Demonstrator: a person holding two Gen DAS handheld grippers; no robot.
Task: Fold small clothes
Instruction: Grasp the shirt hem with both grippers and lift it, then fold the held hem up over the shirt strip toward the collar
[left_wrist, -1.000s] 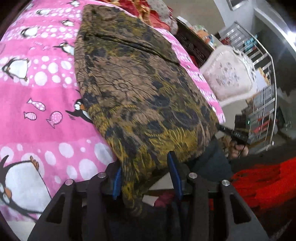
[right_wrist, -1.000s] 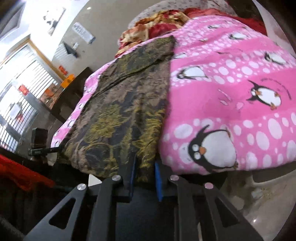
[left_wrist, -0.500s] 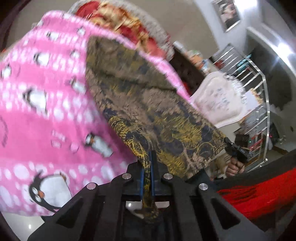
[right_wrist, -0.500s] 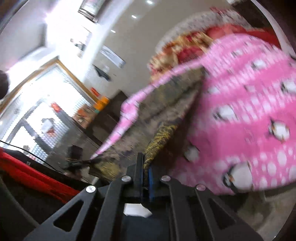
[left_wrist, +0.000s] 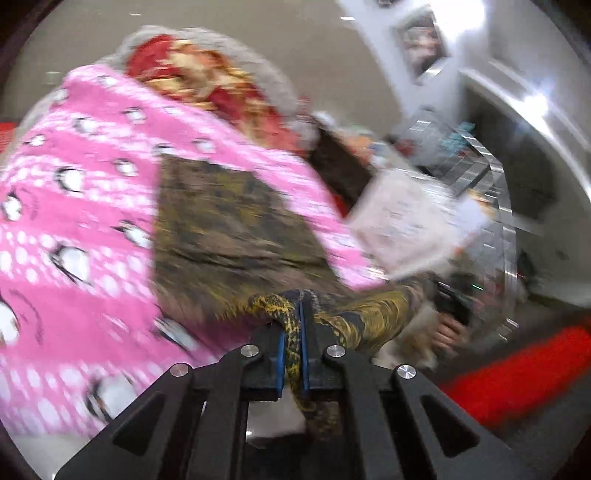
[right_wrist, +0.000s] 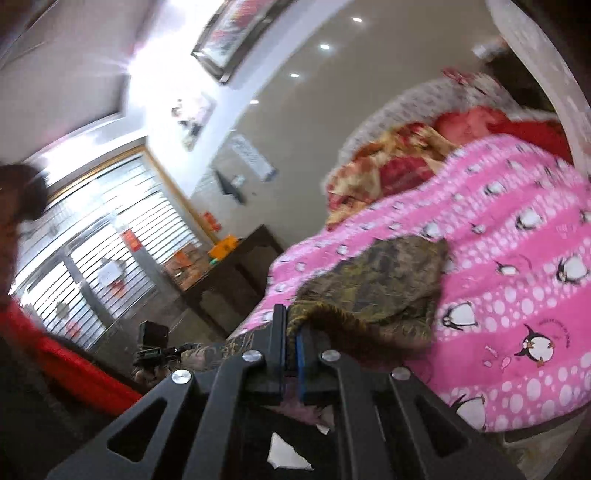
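A brown-and-gold patterned garment (left_wrist: 225, 218) lies on a pink penguin blanket (left_wrist: 74, 221), its near edge lifted and bunched into ropes of cloth. The left gripper (left_wrist: 291, 332) pinches one corner between its blue pads; the right gripper (right_wrist: 291, 328) is pressed onto the other. The garment's long axis runs from the fingers toward 11 o'clock in the left view and 1 o'clock in the right view. Motion blur smears the print, and the black frames cut off the hanging hem.
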